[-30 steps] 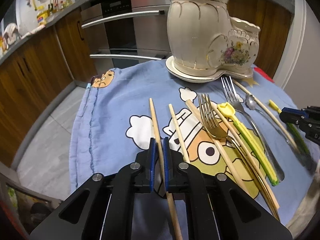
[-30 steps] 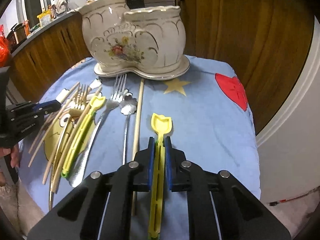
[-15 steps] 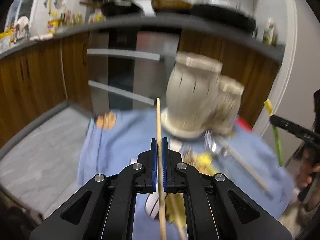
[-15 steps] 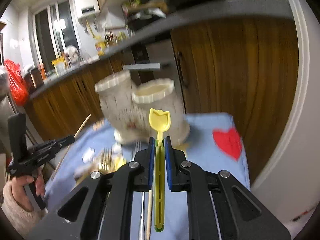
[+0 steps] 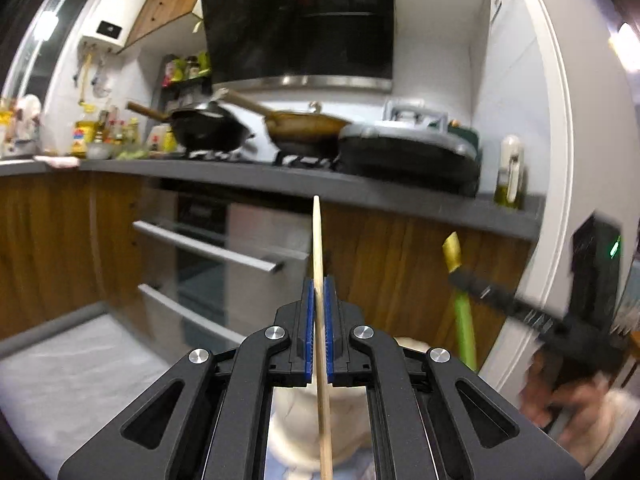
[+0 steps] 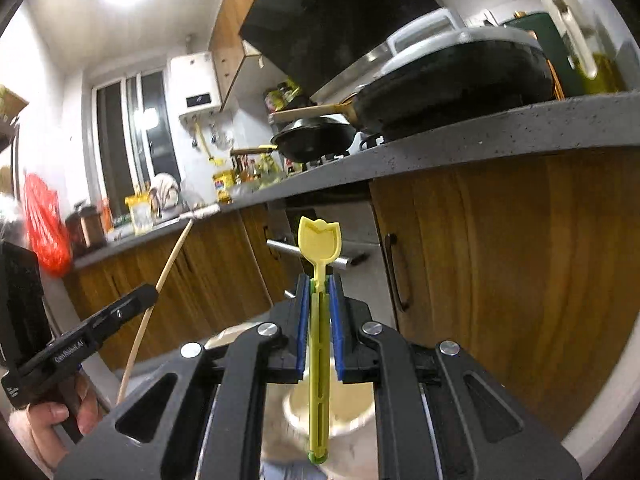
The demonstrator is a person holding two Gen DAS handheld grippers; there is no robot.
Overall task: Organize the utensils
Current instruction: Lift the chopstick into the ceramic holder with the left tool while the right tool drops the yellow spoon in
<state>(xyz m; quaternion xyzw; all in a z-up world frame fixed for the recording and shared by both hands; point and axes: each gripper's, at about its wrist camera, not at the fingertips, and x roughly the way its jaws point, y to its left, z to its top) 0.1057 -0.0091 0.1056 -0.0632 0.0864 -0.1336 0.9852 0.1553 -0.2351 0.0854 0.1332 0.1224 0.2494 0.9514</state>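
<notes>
My left gripper [image 5: 319,284] is shut on a wooden chopstick [image 5: 318,248] that stands nearly upright between its blue pads. My right gripper [image 6: 320,280] is shut on a yellow-green plastic stick with a tulip-shaped end [image 6: 319,236], also upright. Both are raised above the cream ceramic holder [image 6: 340,408], whose open mouth shows blurred behind the right fingers; the holder [image 5: 296,420] also shows below the left fingers. The right gripper with the green stick [image 5: 464,316] appears at the right of the left wrist view. The left gripper and chopstick [image 6: 160,284] appear at the left of the right wrist view.
A grey kitchen counter [image 5: 240,178] with pans [image 5: 212,130] runs straight ahead at eye level. Wooden cabinets [image 6: 520,272] and an oven front with steel handles [image 5: 208,248] stand below it. A hand [image 6: 52,420] grips the left tool.
Both grippers lifted their utensils off the blue cloth and tilted up from the table to near level. The cloth and the other utensils have dropped out of view.
</notes>
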